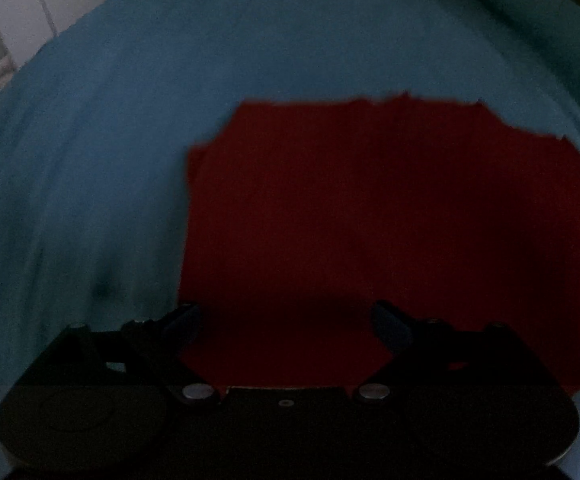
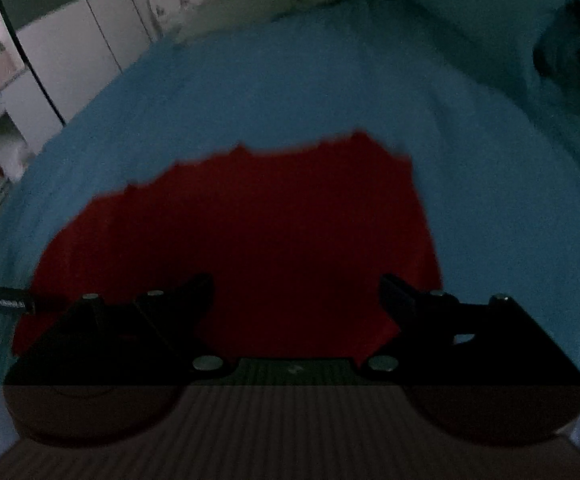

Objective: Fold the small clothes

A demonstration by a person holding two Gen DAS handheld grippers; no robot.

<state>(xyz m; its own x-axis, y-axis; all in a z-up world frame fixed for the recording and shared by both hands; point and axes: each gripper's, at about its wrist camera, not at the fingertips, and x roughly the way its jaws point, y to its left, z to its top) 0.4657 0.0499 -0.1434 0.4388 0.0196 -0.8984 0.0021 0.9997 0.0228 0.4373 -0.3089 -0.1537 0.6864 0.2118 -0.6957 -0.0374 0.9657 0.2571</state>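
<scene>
We see a red garment (image 1: 370, 208) lying flat on a blue bedsheet (image 1: 130, 120) in dim, blurred light. Our left gripper (image 1: 286, 320) hovers over the garment's near left corner, jaws spread wide, holding nothing. Our right gripper (image 2: 296, 292) is over its near right edge, equally wide open and empty.

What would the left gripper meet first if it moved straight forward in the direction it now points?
Most likely the red garment. The left gripper is open and the cloth fills the gap between its fingers and the area ahead, lying on the blue bedsheet. The height above the cloth is unclear.
</scene>
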